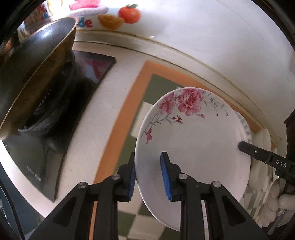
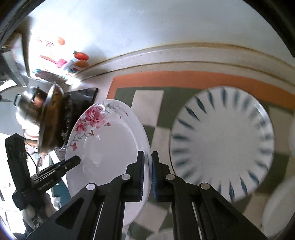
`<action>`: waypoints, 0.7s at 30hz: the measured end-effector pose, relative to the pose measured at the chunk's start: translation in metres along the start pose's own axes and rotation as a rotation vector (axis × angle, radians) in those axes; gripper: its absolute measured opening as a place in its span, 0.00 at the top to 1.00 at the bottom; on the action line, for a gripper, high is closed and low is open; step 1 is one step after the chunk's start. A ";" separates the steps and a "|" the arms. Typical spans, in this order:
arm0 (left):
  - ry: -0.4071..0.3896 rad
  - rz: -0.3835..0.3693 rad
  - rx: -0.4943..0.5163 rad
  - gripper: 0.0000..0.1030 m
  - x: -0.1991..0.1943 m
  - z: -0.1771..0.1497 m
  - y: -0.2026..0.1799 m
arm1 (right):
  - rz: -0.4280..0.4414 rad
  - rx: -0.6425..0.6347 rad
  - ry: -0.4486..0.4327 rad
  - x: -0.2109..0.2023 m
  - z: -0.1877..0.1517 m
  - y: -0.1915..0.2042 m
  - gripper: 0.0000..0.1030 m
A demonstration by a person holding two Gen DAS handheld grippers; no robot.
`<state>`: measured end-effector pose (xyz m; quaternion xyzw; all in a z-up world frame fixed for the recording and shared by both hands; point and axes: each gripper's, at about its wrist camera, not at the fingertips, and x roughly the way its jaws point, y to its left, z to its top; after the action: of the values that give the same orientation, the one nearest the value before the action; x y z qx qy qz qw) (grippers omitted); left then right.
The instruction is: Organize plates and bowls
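Right gripper (image 2: 147, 173) clamps the floral plate (image 2: 110, 147) rim, tilted on edge; left gripper (image 1: 147, 177) straddles the opposite rim, fingers open.

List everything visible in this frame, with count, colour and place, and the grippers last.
White round plate with pink rose print: one, held on edge above the mat, between both grippers.
White round plate with blue dash rim: one, flat on the mat, right of the rose plate.
Checked green and white mat with orange border: one, on the white counter.
Dark metal wok: one, on the black stove, far left.
Fruit stickers: several, orange and pink, on the white wall.
Left gripper: black, blue pads, open, straddling the rose plate's rim.
Right gripper: black, blue pads, shut on the opposite rim.
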<state>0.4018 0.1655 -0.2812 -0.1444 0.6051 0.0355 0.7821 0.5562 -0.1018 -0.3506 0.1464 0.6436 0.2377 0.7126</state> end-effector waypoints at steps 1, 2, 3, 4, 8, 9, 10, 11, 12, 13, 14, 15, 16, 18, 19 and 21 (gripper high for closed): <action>-0.002 -0.005 0.012 0.78 -0.006 -0.006 -0.006 | 0.006 0.012 -0.007 -0.009 -0.010 -0.004 0.91; -0.002 -0.006 0.028 0.78 -0.012 -0.012 -0.018 | 0.007 0.019 -0.014 -0.017 -0.021 -0.008 0.91; -0.007 -0.008 0.044 0.78 -0.017 -0.019 -0.027 | 0.008 0.027 -0.022 -0.027 -0.033 -0.013 0.91; -0.010 -0.010 0.059 0.78 -0.020 -0.026 -0.034 | 0.006 0.034 -0.030 -0.035 -0.043 -0.016 0.91; 0.008 -0.041 0.116 0.78 -0.024 -0.055 -0.063 | -0.005 0.064 -0.050 -0.070 -0.093 -0.039 0.91; 0.017 -0.047 0.137 0.78 -0.023 -0.065 -0.073 | -0.008 0.076 -0.056 -0.078 -0.107 -0.047 0.91; 0.022 -0.050 0.147 0.78 -0.021 -0.070 -0.077 | -0.007 0.088 -0.056 -0.083 -0.117 -0.055 0.91; 0.030 -0.054 0.156 0.78 -0.019 -0.077 -0.083 | -0.005 0.103 -0.051 -0.088 -0.128 -0.063 0.91; 0.045 -0.060 0.172 0.78 -0.015 -0.085 -0.091 | 0.001 0.127 -0.049 -0.094 -0.143 -0.075 0.91; 0.054 -0.066 0.179 0.78 -0.013 -0.092 -0.096 | -0.002 0.137 -0.045 -0.095 -0.151 -0.081 0.91; 0.069 -0.067 0.189 0.78 -0.009 -0.100 -0.103 | -0.010 0.146 -0.041 -0.096 -0.161 -0.089 0.91; 0.078 -0.062 0.203 0.78 -0.005 -0.106 -0.108 | -0.016 0.158 -0.038 -0.098 -0.173 -0.098 0.91; 0.084 -0.057 0.214 0.78 -0.001 -0.113 -0.115 | -0.017 0.169 -0.031 -0.099 -0.182 -0.105 0.91; 0.108 -0.053 0.225 0.78 0.008 -0.124 -0.123 | -0.017 0.195 -0.013 -0.097 -0.200 -0.121 0.91; 0.121 -0.052 0.228 0.78 0.013 -0.129 -0.125 | -0.020 0.200 -0.006 -0.095 -0.204 -0.125 0.91; 0.146 -0.045 0.232 0.78 0.023 -0.136 -0.128 | -0.022 0.213 0.004 -0.091 -0.215 -0.134 0.91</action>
<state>0.3101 0.0037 -0.3101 -0.0687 0.6571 -0.0632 0.7480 0.3588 -0.2837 -0.3698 0.2137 0.6684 0.1605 0.6941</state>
